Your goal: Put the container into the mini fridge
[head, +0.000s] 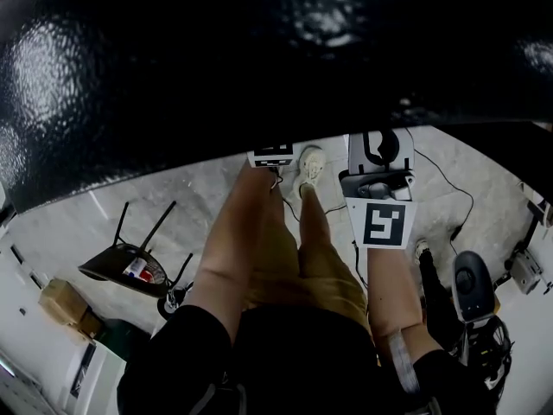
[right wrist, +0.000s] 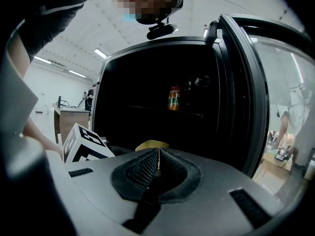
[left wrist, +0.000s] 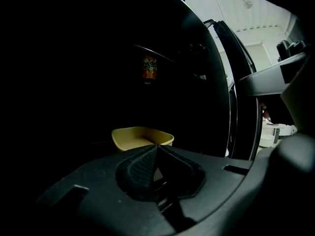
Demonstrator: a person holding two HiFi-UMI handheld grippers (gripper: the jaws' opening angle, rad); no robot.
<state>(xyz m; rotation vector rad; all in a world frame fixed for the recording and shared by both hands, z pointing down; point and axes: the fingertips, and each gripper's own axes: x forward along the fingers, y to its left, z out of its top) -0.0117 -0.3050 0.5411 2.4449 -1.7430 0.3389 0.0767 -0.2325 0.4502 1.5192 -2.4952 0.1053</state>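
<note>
- The yellow container sits inside the open mini fridge, on its dark bottom level. It is below the shelf that carries an orange can.
- The left gripper points into the fridge with its jaws pressed together and nothing between them. The container lies just beyond their tips, apart from them.
- The right gripper is outside the opening, its jaws likewise together and empty. The left gripper's marker cube is on its left.
- The fridge door stands open at the right.
</note>
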